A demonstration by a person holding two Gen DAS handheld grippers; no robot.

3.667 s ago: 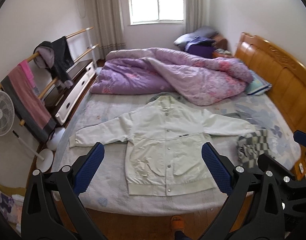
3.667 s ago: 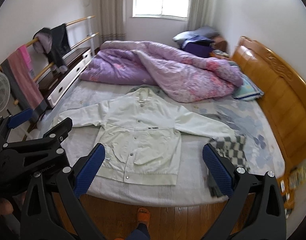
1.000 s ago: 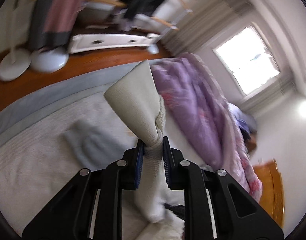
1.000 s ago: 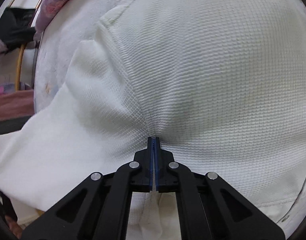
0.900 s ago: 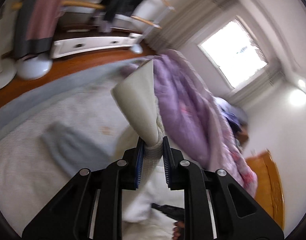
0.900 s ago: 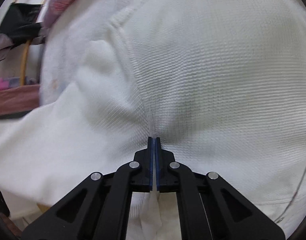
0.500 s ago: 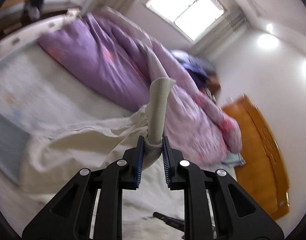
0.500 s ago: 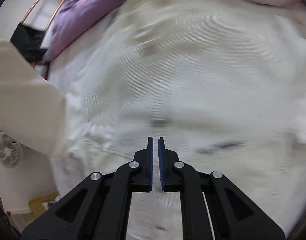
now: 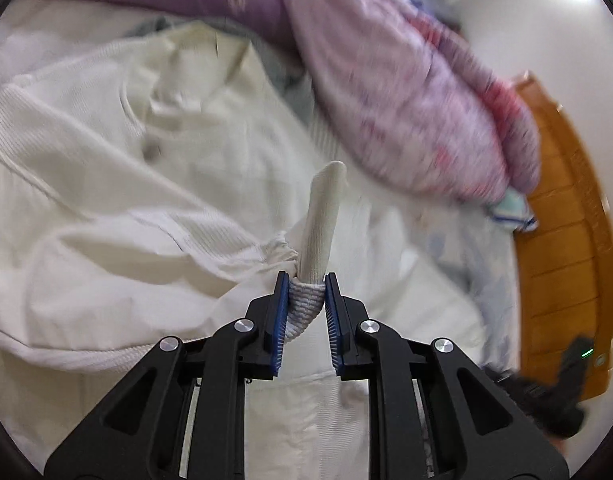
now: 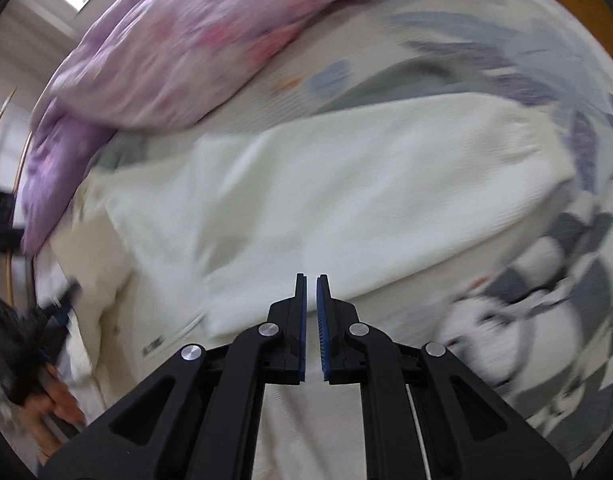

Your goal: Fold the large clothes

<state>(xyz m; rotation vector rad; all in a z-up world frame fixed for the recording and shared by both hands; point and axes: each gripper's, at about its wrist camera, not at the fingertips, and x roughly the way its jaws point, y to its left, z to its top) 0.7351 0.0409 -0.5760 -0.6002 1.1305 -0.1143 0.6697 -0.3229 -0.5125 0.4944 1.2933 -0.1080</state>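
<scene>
One cream jacket (image 9: pixel 106 184) lies on one bed (image 10: pixel 446 40). One purple quilt (image 9: pixel 406 100), one checked cloth (image 10: pixel 546 300), one wooden headboard (image 9: pixel 566 240).

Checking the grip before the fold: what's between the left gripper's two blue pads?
In the left wrist view, the left gripper pinches the white jacket's ribbed cuff.

No legible text in either view: the only candidate, a small dark label (image 10: pixel 152 345) on the white jacket (image 10: pixel 346 200) at lower left of the right wrist view, is too blurred to read.
</scene>
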